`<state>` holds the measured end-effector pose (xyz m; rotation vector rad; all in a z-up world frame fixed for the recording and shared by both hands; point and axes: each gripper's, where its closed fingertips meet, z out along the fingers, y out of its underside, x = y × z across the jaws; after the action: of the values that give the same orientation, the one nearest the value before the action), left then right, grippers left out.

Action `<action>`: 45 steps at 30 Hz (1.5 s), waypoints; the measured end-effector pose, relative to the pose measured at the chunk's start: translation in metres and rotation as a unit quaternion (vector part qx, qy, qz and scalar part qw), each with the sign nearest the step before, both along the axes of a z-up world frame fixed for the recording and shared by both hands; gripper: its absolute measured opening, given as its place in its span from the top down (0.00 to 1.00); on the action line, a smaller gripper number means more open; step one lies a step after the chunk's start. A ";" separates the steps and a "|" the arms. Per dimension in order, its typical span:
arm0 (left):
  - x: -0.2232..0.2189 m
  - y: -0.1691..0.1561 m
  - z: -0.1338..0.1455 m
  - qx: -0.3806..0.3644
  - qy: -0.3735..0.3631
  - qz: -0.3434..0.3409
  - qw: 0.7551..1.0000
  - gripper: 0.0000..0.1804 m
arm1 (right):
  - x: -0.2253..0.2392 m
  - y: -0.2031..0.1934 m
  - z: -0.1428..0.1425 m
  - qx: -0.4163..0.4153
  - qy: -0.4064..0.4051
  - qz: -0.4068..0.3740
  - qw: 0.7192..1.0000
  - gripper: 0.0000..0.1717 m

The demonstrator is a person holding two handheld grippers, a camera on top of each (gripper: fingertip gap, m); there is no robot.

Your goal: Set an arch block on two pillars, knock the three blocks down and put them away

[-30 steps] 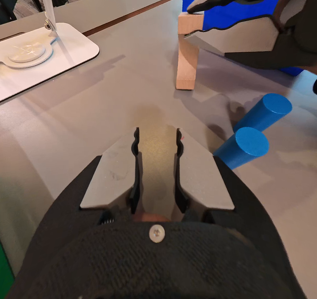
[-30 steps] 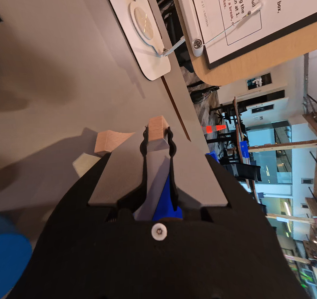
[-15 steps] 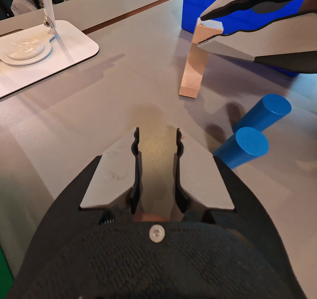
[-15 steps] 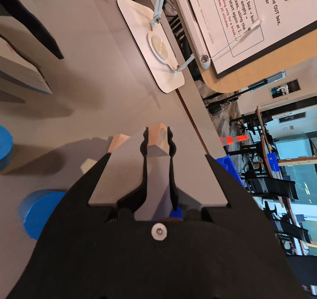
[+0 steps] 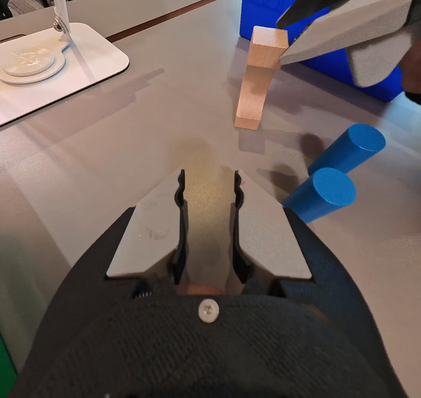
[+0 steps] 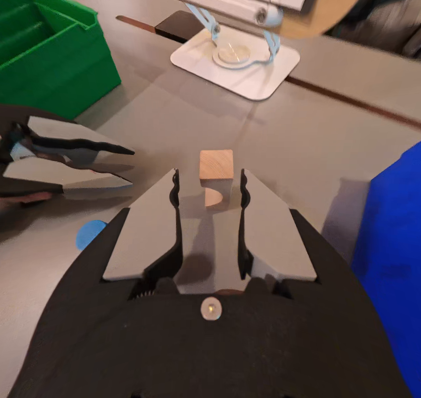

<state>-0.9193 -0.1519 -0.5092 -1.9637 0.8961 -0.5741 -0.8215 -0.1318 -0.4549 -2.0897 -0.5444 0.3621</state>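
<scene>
The wooden arch block [image 6: 216,177] stands on one end on the grey table [image 6: 296,149], its curved cut-out facing my right gripper. My right gripper [image 6: 209,170] is open. Its fingertips flank the block's top with a gap on each side. In the left wrist view the block [image 5: 257,76] stands upright beside the right gripper [image 5: 280,42]. Two blue pillars [image 5: 323,197] [image 5: 350,149] stand close together to the right of my left gripper [image 5: 208,175], which is open and empty above bare table. One pillar [image 6: 88,234] peeks out left of my right gripper.
A blue bin [image 5: 262,6] stands just behind the arch block, at the right edge of the right wrist view [image 6: 391,250]. A green bin [image 6: 57,67] stands far left. A white stand base [image 6: 234,67] sits at the back. My left gripper [image 6: 133,168] reaches in from the left. My left gripper's tips are some 7 cm from the pillar [image 6: 88,234]. Seen from the left wrist view [image 5: 331,190] as well.
My right gripper has opened and let go of the arch block, which now stands on end on the table. The right gripper has also turned level. The left gripper has not moved.
</scene>
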 end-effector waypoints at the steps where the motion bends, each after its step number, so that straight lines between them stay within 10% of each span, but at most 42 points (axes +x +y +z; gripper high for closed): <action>1: 0.000 0.000 0.000 0.001 0.001 0.000 1.000 0.77 | 0.003 0.001 -0.003 -0.021 0.016 -0.010 1.000 0.69; 21: -0.001 -0.001 0.000 -0.003 -0.002 -0.001 1.000 0.77 | -0.007 0.000 -0.002 -0.071 0.198 0.008 0.978 0.66; 45: -0.001 -0.002 -0.001 -0.002 0.001 -0.001 1.000 0.77 | -0.007 -0.011 0.004 -0.075 0.205 0.006 0.976 0.66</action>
<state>-0.9206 -0.1542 -0.5098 -1.9672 0.9002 -0.5758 -0.8283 -0.1429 -0.4509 -2.0757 -0.2897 0.8402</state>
